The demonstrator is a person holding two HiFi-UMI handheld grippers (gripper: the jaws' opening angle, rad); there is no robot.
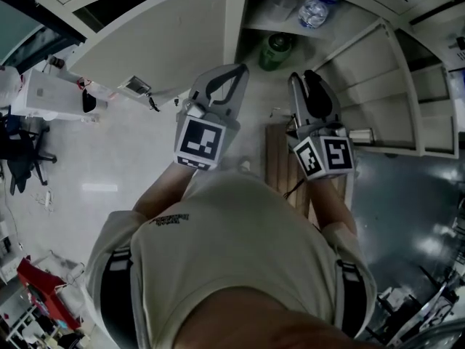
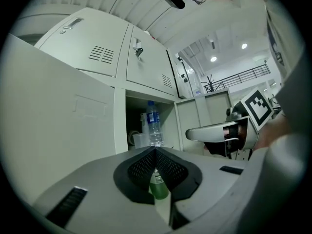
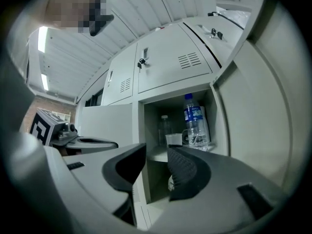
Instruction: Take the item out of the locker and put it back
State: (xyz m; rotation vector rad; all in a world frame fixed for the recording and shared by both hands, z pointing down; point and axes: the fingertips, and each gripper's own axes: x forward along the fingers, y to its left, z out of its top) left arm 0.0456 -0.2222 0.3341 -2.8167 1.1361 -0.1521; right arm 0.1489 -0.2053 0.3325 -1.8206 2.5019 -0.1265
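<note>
The clear plastic water bottle with a blue label (image 3: 195,123) stands upright, cap up, on the upper shelf of the open grey metal locker (image 3: 140,126). A green bottle (image 1: 276,49) stands upright in the compartment below. Near the locker, the left gripper (image 2: 156,150) is closed and empty, and the right gripper (image 3: 156,152) is partly open, holding nothing.

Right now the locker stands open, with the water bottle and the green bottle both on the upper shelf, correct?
No. The locker is open and the water bottle is on the upper shelf, but the green bottle stands below that shelf, as the head view shows.
</note>
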